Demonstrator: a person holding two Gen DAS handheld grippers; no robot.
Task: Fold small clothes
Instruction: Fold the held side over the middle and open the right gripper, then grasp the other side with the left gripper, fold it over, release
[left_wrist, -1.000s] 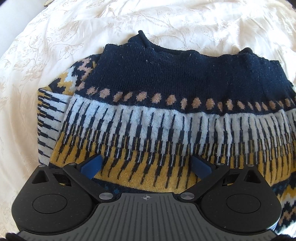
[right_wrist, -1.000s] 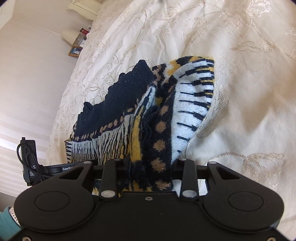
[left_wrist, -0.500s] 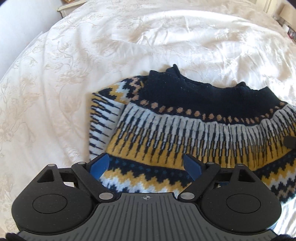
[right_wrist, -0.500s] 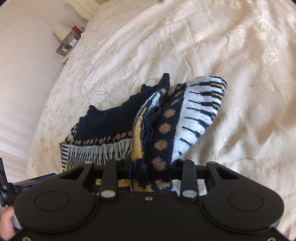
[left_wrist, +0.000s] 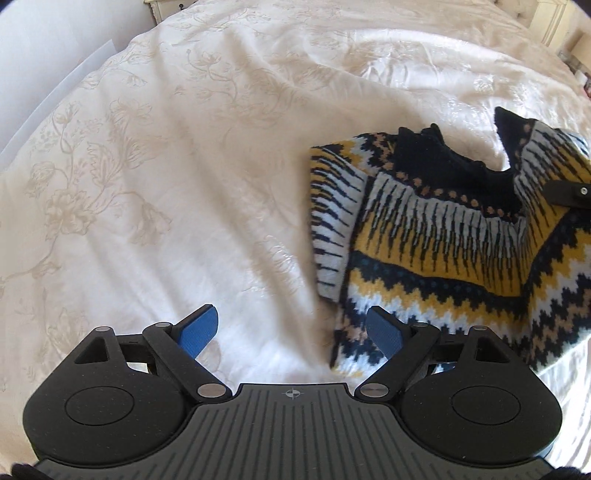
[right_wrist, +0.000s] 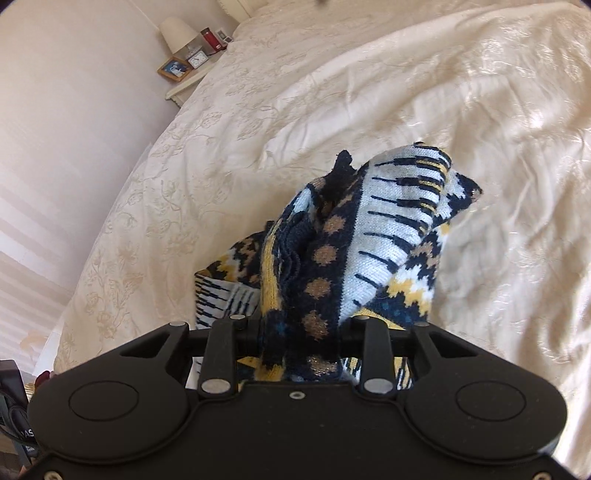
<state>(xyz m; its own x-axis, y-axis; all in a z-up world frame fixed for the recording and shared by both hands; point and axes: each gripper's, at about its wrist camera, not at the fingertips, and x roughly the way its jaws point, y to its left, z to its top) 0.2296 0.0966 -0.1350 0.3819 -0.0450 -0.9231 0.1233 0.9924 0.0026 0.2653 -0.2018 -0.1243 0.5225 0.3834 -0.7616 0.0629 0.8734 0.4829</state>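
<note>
A small knitted sweater (left_wrist: 436, 236), navy with yellow, white and tan patterns, lies on the cream bedspread (left_wrist: 166, 184) at the right of the left wrist view. My left gripper (left_wrist: 291, 332) is open with blue pads (left_wrist: 197, 330), low over bare bedspread just left of the sweater's lower corner, holding nothing. My right gripper (right_wrist: 299, 339) is shut on a bunched fold of the sweater (right_wrist: 369, 240), whose right side is lifted off the bed. One black finger of the right gripper (left_wrist: 569, 192) shows at the right edge of the left wrist view, clamped on the raised part.
The floral embossed bedspread (right_wrist: 332, 92) spreads wide to the left and beyond the sweater. A nightstand (right_wrist: 184, 79) with a lamp, a clock and a picture frame stands by the wall at the far left of the right wrist view.
My left gripper has drawn back and swung left off the sweater, staying open. The right gripper has lifted the sweater's right side higher and carried it over the body.
</note>
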